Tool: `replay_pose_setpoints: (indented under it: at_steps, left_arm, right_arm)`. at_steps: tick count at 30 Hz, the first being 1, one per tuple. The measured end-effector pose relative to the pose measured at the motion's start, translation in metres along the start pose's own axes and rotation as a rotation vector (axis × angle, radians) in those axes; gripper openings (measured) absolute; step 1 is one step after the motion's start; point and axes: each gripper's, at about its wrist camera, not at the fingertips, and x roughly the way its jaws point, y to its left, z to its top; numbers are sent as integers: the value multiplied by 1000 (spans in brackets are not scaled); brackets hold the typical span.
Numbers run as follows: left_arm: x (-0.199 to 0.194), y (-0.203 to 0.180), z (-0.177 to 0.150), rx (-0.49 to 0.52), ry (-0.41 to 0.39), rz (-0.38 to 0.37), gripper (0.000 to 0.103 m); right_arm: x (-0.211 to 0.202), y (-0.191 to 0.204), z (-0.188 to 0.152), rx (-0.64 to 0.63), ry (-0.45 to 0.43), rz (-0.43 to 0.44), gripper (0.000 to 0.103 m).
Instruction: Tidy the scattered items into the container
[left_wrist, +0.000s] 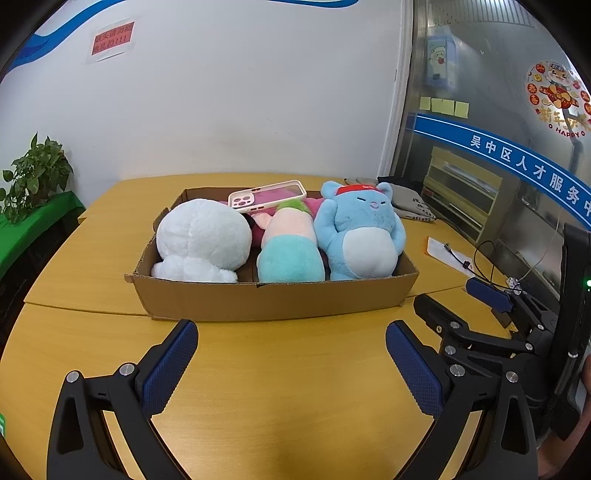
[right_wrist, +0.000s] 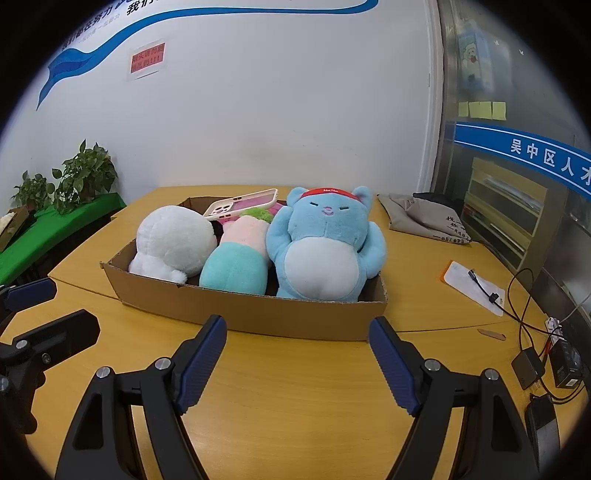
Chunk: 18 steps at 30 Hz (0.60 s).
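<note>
Both grippers, left gripper and right gripper, stood wide, empty, at lower frame. Toys sat in box, centre. Risk: phone case, perched atop toys, could slide off if box bumped.

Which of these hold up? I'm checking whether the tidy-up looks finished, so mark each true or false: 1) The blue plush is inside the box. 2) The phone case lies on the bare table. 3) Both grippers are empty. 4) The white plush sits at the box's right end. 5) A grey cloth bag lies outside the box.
1) The blue plush is inside the cardboard box: true.
2) False: the phone case rests on top of the toys in the box.
3) True: the left gripper and right gripper are open with nothing between them.
4) False: the white plush sits at the left end.
5) True: the grey cloth bag lies on the table.
</note>
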Motion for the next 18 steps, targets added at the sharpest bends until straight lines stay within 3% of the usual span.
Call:
replay_pose_setpoints:
  at_steps: [18]
  left_arm:
    - [8,2,-4,-9,5,2,103]
  right_arm:
    - [5,2,-4,-4,10,7,79]
